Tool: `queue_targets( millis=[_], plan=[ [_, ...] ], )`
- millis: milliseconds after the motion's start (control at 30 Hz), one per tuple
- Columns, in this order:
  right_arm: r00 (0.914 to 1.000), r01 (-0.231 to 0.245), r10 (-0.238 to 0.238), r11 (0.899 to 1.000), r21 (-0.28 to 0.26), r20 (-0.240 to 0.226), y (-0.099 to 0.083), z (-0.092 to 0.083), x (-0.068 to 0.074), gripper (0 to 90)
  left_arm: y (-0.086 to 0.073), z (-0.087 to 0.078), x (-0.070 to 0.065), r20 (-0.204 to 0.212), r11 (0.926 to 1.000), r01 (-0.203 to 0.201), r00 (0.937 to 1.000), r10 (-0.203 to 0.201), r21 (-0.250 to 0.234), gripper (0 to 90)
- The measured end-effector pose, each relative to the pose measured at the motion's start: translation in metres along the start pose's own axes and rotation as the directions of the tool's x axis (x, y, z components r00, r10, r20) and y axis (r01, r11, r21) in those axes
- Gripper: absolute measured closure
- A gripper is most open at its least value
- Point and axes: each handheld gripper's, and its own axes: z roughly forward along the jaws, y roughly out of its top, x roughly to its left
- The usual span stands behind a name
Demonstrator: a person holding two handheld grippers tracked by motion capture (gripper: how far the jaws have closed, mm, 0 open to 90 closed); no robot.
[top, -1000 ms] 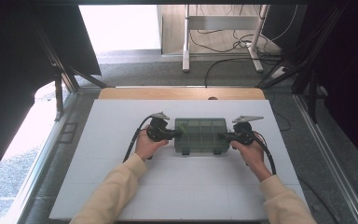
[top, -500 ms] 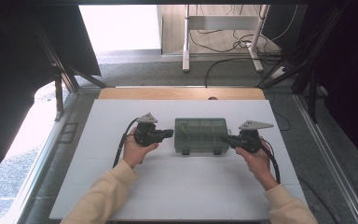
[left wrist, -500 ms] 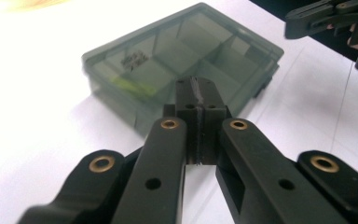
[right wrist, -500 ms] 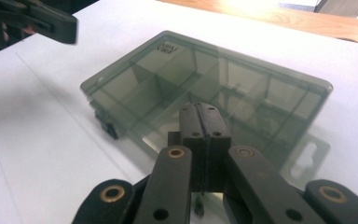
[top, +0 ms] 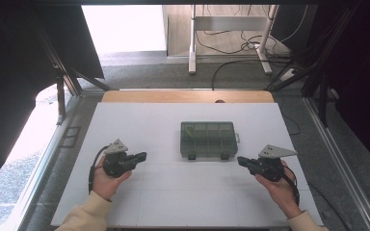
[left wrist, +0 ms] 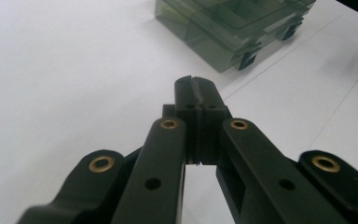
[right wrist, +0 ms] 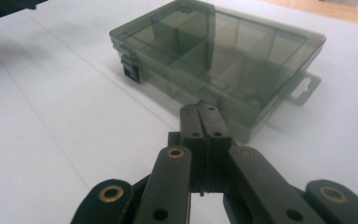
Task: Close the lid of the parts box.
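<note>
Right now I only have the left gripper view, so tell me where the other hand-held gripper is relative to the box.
Observer: In the high view the right hand-held gripper sits off the near right corner of the smoky compartment box, apart from it.
Operator: Is it holding anything?
Observer: No. The right gripper view shows its jaws pressed together with nothing between them.
Operator: Is the box lid up or down?
Observer: Down. The lid lies flat over the dividers, and a black latch sits on the front wall.
Operator: And my left one?
Observer: The left hand-held gripper is off the box's near left side, also apart.
</note>
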Motion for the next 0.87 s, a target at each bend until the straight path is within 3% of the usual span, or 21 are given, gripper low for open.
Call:
queue_targets(
  millis=[100, 167, 267, 400, 533, 867],
  plan=[
    [0.9997, -0.021, 0.021, 1.000, 0.012, -0.011, -0.006, -0.001, -0.001, 79.5, -0.010, -0.009, -0.003, -0.049, 0.9998, -0.016, 0.9987, 0.016, -0.011, 85.4],
    [0.9992, -0.041, 0.041, 0.999, 0.003, 0.005, -0.011, -0.001, -0.001, 63.4, -0.017, -0.011, -0.004, -0.067, 0.9994, -0.028, 0.9974, 0.026, -0.022, 69.5],
    [0.9980, -0.051, 0.051, 0.999, 0.008, 0.037, -0.015, 0.001, -0.001, 41.3, -0.024, -0.011, -0.003, -0.081, 0.9997, -0.026, 0.9963, 0.026, 0.005, 39.9],
    [0.9974, -0.050, 0.049, 0.999, 0.016, 0.052, -0.015, 0.003, -0.001, 31.4, -0.031, -0.010, -0.001, -0.121, 0.9996, -0.015, 0.9925, 0.018, 0.023, 20.5],
    [0.9967, -0.051, 0.049, 0.999, 0.019, 0.065, -0.016, 0.005, -0.003, 25.6, -0.032, -0.013, 0.003, -0.121, 0.9999, 0.011, 0.9926, -0.011, -0.001, 17.1],
    [0.9978, -0.035, 0.034, 0.999, 0.022, 0.058, -0.018, 0.008, -0.004, 22.9, -0.032, -0.012, 0.002, -0.122, 1.0000, 0.001, 0.9926, -0.001, -0.003, 16.9]
  ],
)
